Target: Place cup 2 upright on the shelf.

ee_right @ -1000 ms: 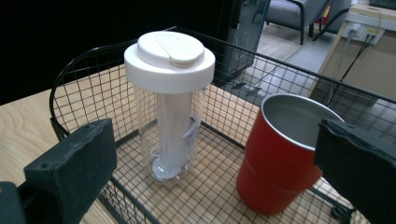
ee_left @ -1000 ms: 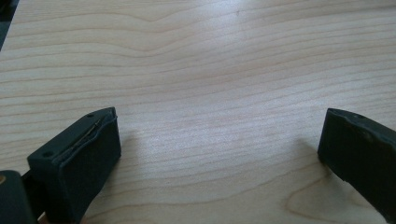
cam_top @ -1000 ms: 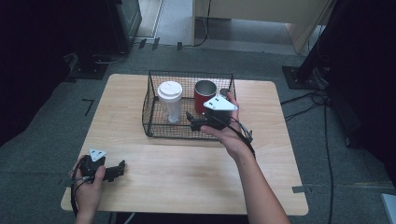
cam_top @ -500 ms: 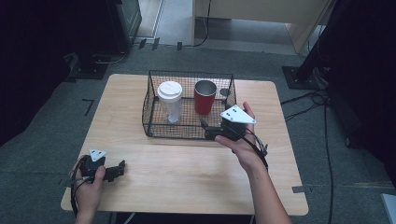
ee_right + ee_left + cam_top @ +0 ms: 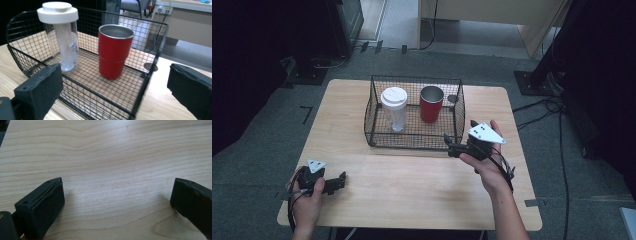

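A: What stands in the wire basket (image 5: 377,112)?

B: Two vessels, both upright; a clear tumbler (image 5: 394,109) with a white lid on the left, and a red cup (image 5: 431,103) with a steel rim on the right; the two are near each other but apart; the basket rests on the far half of the wooden table (image 5: 412,190).

A: Where is the right gripper (image 5: 451,148), and how do its jaws stand?

B: Held in the right hand (image 5: 487,167), just outside the basket's near right corner, above the tabletop; its grey three-cornered plate faces up; in the right gripper view the two black jaws are spread wide with nothing between them; beyond them the red cup (image 5: 114,51) sits near the middle of the frame, the clear tumbler (image 5: 61,35) to its left, both behind the basket's near wall (image 5: 100,100).

A: And the left gripper (image 5: 339,180)?

B: Near the table's front left corner, well apart from the basket, held in the left hand (image 5: 307,200); in the left gripper view its jaws are likewise spread wide; bare wood grain (image 5: 112,165) lies between them.
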`<state>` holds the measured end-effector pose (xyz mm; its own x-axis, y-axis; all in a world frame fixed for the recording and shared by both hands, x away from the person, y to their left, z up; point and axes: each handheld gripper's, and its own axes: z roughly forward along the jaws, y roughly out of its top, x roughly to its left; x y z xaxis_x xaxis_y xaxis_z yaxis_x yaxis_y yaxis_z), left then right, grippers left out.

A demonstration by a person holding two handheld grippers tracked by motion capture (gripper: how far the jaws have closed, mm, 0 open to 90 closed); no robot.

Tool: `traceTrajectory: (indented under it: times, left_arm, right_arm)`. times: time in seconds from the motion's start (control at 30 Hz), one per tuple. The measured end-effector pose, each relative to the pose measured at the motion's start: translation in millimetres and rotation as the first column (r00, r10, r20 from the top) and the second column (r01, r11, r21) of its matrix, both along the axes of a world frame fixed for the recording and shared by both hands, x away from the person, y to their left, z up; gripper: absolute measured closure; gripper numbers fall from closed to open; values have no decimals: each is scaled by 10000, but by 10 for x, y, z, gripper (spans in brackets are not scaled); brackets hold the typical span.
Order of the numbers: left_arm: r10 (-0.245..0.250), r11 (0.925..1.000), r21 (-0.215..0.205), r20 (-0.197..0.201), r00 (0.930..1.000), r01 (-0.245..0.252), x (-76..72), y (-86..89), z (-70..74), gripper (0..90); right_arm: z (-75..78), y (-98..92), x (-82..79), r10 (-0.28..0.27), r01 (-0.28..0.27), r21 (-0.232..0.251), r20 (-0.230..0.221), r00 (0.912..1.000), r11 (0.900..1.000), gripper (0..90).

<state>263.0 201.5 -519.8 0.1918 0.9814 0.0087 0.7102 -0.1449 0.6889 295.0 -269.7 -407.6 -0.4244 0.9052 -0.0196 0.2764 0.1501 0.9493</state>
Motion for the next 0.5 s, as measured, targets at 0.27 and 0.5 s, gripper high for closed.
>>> traceTrajectory:
  times: [0.27,0.5]
  left_arm:
    - [-13,10000,11,-1,10000,13,0,1,0,1]
    - [-14,10000,11,0,10000,14,0,1,0,1]
  right_arm:
    - [-154,-246,-82,-502,497,-260,-178,9986,9984,5]
    - [-324,-507,-137,-1046,1035,-268,-456,9935,9943,12]
